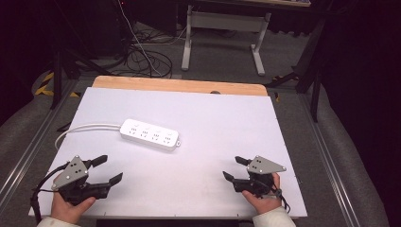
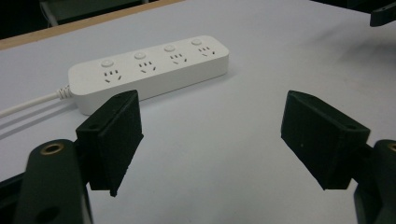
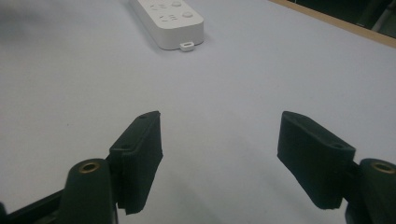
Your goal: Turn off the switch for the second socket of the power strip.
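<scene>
Table (image 1: 198, 179) evenly lit from above, surroundings dark; soft shadows; images slightly grainy, soft.

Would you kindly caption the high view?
Two open grippers, left and right, rest near a white power strip on the table.

The left tool (image 2: 212, 140) pointed low across the white counter (image 2: 224, 154), its two black jaws rising from the bottom edge and standing wide apart with nothing between them. Beyond the left-hand jaw lay a white power strip (image 2: 149, 70), flat on the counter and angled so that its far end sat higher and to the right. It carried four sockets, each with a round button above it. A white cord (image 2: 28, 103) left its near end and ran off the left edge. A wooden edge (image 2: 70, 23) bordered the counter at the back. The tip of the other tool (image 2: 384, 15) showed dark at the upper right corner.
</scene>
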